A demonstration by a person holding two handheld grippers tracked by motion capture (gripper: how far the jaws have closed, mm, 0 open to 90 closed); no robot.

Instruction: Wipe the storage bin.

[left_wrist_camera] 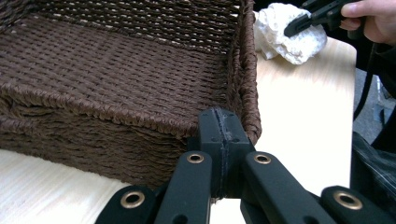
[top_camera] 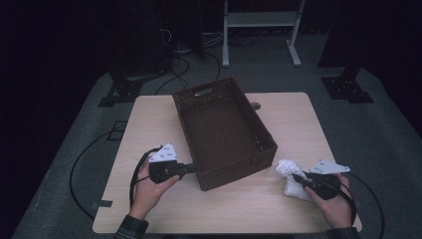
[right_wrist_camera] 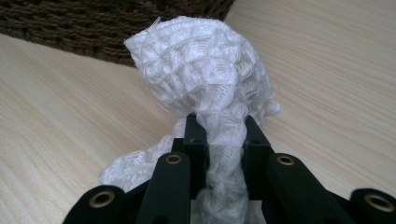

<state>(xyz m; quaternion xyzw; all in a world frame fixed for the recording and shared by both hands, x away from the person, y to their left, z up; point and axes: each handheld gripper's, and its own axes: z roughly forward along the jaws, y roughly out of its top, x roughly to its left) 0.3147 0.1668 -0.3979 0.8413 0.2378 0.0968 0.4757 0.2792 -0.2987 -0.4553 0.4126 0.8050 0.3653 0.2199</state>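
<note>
While the right gripper [top_camera: 300,178] sits low at the near right of the table [top_camera: 288,119], its jaws are pinched on a bunched fold of the white cloth [top_camera: 292,179]. Seen from the right gripper view, the cloth [right_wrist_camera: 205,79] bulges up in a waffle-textured lump just past the pads, with a strand squeezed between them and more of it spread on the wood underneath. The cloth lies just beside the near right corner of the brown woven basket [top_camera: 224,132], outside it, resting on the table.

Over on the left, the left gripper [top_camera: 194,168] has its jaws pressed together with nothing between them; its tips are right at the near left corner of the basket [left_wrist_camera: 140,70]. Whether they touch the weave I cannot tell. From the left gripper view, the cloth [left_wrist_camera: 289,35] and the other gripper [left_wrist_camera: 292,29] show beyond the basket's far wall.
</note>
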